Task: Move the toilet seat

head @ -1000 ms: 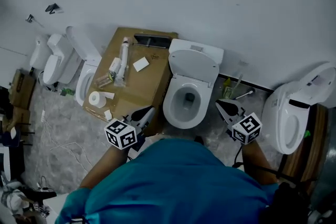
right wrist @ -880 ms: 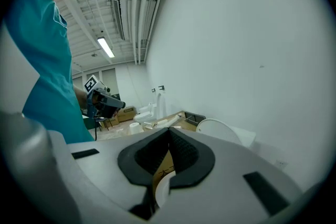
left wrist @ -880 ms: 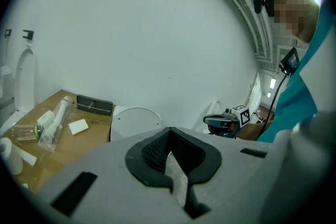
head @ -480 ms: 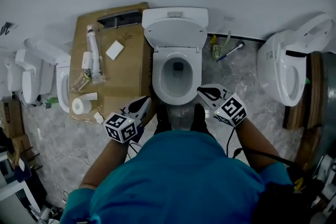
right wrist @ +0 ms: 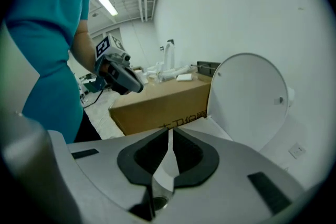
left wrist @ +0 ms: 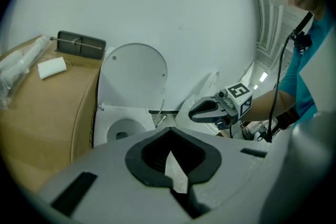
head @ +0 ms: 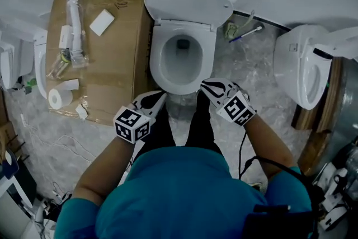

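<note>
A white toilet stands against the wall with its lid point(head: 188, 1) raised over the tank and its bowl point(head: 179, 61) open; I cannot tell a seat ring apart from the lid. In the left gripper view the raised lid point(left wrist: 134, 77) is ahead left. The right gripper view has the lid point(right wrist: 251, 97) at the right. My left gripper point(head: 158, 97) is shut and empty just off the bowl's front left. Off the front right is my right gripper point(head: 206, 85), also shut and empty. Neither touches the toilet.
A cardboard box point(head: 114, 67) left of the toilet carries a bagged pipe point(head: 72, 17), a white block point(head: 102, 22) and a paper roll point(head: 56, 98). Another toilet point(head: 302, 67) stands at the right, more at the left point(head: 39, 59). Brushes point(head: 243, 33) lie by the wall. Legs point(head: 179, 126) stand before the bowl.
Both grippers have dropped toward the front of the bowl and come closer together. The head view has swung so the toilet sits nearer and more central.
</note>
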{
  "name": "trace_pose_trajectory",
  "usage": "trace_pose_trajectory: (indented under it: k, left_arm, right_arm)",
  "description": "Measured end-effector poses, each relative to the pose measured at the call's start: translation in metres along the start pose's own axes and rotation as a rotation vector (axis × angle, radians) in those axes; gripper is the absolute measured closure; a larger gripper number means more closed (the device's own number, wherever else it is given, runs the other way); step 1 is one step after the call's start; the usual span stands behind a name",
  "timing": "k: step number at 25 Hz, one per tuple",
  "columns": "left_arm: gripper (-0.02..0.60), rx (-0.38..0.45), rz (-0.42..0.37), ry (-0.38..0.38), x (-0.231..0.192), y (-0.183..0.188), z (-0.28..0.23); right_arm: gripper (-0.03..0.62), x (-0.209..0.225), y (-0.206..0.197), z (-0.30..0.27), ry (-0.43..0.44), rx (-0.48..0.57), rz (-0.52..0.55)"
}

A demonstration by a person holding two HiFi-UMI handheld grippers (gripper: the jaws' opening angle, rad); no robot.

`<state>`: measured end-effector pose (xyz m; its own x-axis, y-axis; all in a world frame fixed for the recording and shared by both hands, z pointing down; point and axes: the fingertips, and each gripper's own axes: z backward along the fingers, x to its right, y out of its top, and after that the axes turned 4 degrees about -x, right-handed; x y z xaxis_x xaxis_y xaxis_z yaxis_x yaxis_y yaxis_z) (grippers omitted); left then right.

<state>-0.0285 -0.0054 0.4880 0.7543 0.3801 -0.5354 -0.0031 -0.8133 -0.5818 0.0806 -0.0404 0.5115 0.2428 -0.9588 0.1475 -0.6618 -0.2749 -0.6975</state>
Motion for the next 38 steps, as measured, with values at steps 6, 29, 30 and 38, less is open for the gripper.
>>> trace_pose_trajectory:
  k: [6,29,30,38]
  left_arm:
    - [0.58,-0.028,0.034,0.022,-0.028,-0.043,-0.042]
    - [0.58,-0.138,-0.012,0.064,-0.109,-0.139,-0.135]
    - [0.58,-0.142,-0.007,0.065,-0.112,-0.144,-0.136]
    - [0.58,-0.166,0.017,0.063,-0.118,-0.173,-0.142]
  right_arm:
    - [0.515,-0.012,-0.058,-0.065,0.076,-0.115,0.148]
    - [0.349,-0.052,-0.245,-0.234,0.245,-0.46,0.577]
    - [0.34,-0.054,-0.251,-0.239,0.248,-0.472,0.601]
    - [0.321,-0.059,-0.288,-0.263,0.218,-0.562,0.716]
